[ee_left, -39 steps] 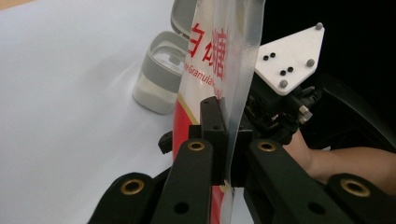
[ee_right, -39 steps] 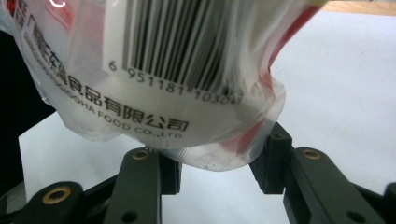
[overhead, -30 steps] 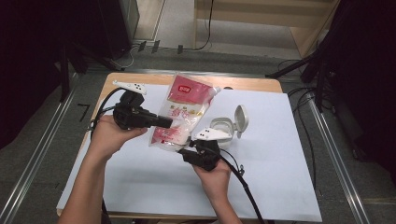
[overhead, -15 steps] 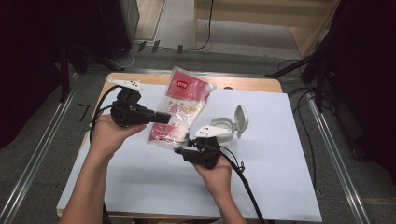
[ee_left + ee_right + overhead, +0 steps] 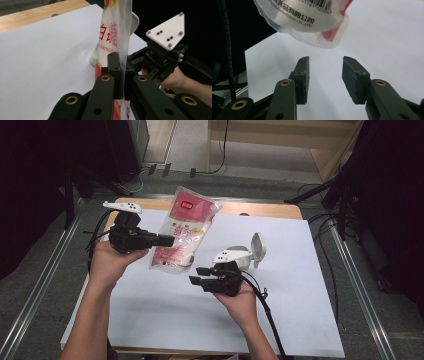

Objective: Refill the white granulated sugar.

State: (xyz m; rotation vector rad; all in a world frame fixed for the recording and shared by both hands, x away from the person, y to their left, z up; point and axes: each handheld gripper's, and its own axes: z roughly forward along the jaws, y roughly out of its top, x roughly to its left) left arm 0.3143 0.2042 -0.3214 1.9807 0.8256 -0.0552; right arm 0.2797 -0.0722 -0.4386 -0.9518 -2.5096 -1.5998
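From the high view, the left gripper [image 5: 167, 240] is clamped on the side edge of a bag of sugar [image 5: 182, 232] and holds it lifted off the white sheet [image 5: 300, 285] that covers the worktop [image 5: 260, 209]. The bag hangs slanted, its red-labelled top toward the far edge and its filled bottom toward the person. The right gripper [image 5: 197, 275] sits just below that bottom end, jaws parted, with nothing in them. A white container with its lid swung open [image 5: 250, 252] stands behind the right hand [image 5: 240, 295].

In the left gripper view, the left gripper [image 5: 119, 75] pinches the flat sealed seam of the bag of sugar [image 5: 112, 37]; the film between the pads is thin and clear.

In the right gripper view, the right gripper [image 5: 325, 67] is open and its jaws have just been widening, with only the sheet behind the gap. The bulging lower corner of the bag of sugar [image 5: 312, 22] hangs just above them.

The bag looks soft and shifting, its loose grains sagging to the low end, so it is likely bottom-heavy and the glossy film slippery. The flat welded seams and corners seem the surest places to grip; squeezing the full belly would probably just deform it.
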